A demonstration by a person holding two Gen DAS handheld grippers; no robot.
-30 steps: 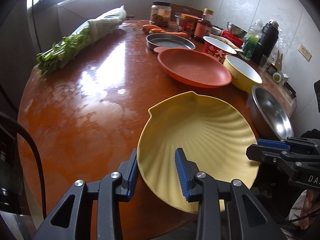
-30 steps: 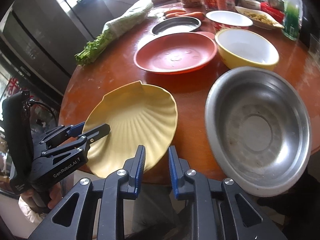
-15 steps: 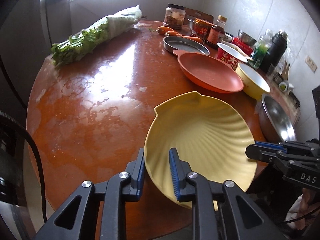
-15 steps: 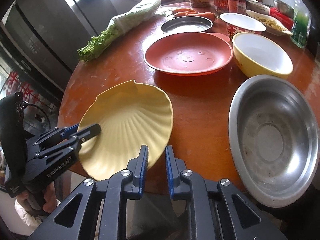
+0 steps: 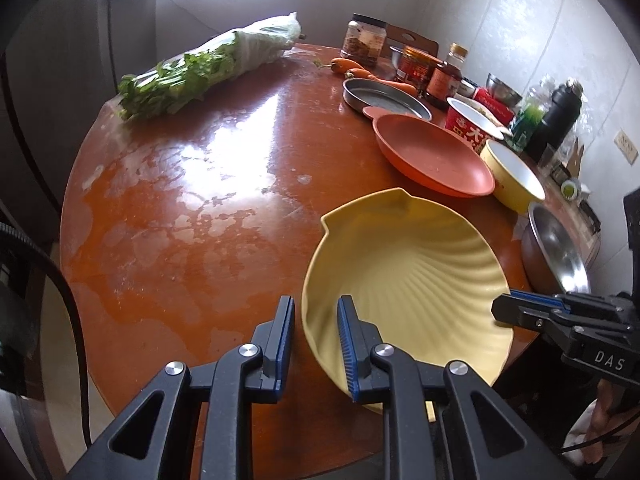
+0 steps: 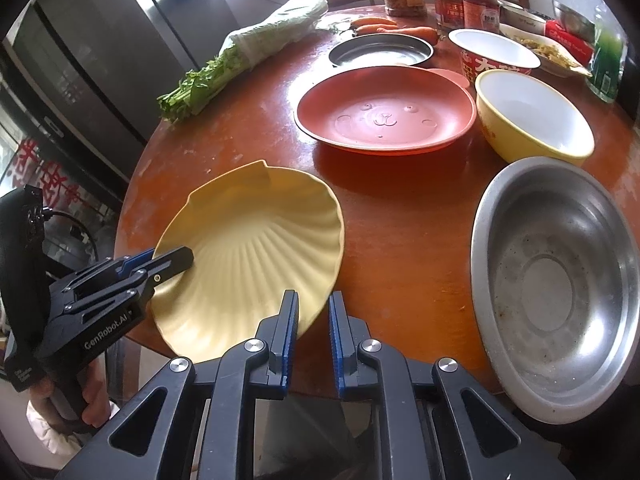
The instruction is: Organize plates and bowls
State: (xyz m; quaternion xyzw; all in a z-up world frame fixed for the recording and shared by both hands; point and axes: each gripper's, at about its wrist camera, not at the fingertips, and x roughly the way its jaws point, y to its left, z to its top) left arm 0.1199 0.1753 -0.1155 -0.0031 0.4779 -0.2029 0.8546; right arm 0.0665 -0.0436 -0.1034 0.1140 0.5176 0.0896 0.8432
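Note:
A yellow shell-shaped plate [image 5: 408, 272] [image 6: 248, 248] lies at the near edge of the round table [image 5: 200, 208], partly over the edge. My left gripper [image 5: 316, 332] is shut on the plate's left rim, one finger inside the dish and one outside. The right wrist view shows that left gripper [image 6: 176, 260] clamped over the rim. My right gripper [image 6: 314, 320] is shut on the opposite rim, also seen from the left wrist as the right gripper [image 5: 500, 308]. An orange bear-face plate [image 6: 384, 116], a yellow bowl [image 6: 536, 116] and a steel bowl [image 6: 556, 280] stand beyond.
A shallow steel pan [image 6: 380, 50], a red noodle bowl [image 6: 492, 52], carrots [image 6: 400, 30], jars and bottles crowd the far side. Bagged greens [image 5: 200, 72] lie at the far left. A hand [image 6: 96, 396] holds the left gripper's handle.
Both pairs of jaws have narrowed onto the yellow plate's rim, the left more than the right. The left gripper has shifted a little sideways along the rim.

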